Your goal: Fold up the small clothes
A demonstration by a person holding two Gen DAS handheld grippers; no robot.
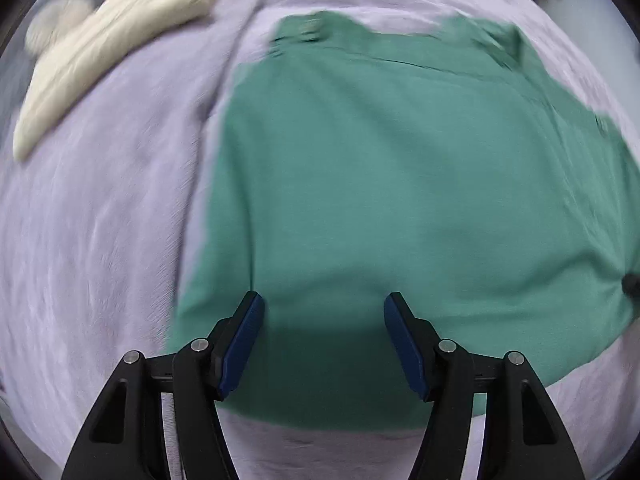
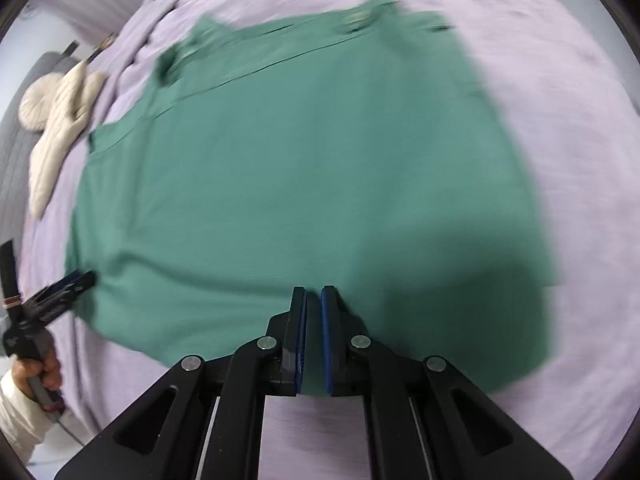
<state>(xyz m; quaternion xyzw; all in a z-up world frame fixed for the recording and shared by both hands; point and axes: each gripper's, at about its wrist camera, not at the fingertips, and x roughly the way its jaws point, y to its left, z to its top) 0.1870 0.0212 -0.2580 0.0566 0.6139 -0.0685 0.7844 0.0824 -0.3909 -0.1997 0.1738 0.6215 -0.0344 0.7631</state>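
Lilac bedsheet (image 1: 100, 220), softly wrinkled and matte, covers the bed under both of your tools. On it lies the green garment (image 1: 400, 200), a smooth, thin knit spread nearly flat, with straight seam lines across its far part and a small pale label near the far edge; both views are smeared with blur, so finer detail is lost.

Your left tool (image 1: 324, 300) hangs over the garment's near hem with its blue-padded fingers (image 1: 244, 344) well apart and nothing between them. Your right tool (image 2: 313, 292) has its fingers brought almost together, only a thin slit between the blue pads; I cannot tell whether any green cloth is caught there.

From the left wrist view you get a cream ribbed knit piece (image 1: 108, 52) lying long and narrow at the far left, and a dark tip of the other tool at the garment's right edge. The right wrist view adds what the left misses: your left hand (image 2: 40, 372) in a cream sleeve (image 2: 16, 412) gripping the handle, a round ribbed cream shape beside the knit, and a grey headboard (image 2: 16, 132) at the left rim.
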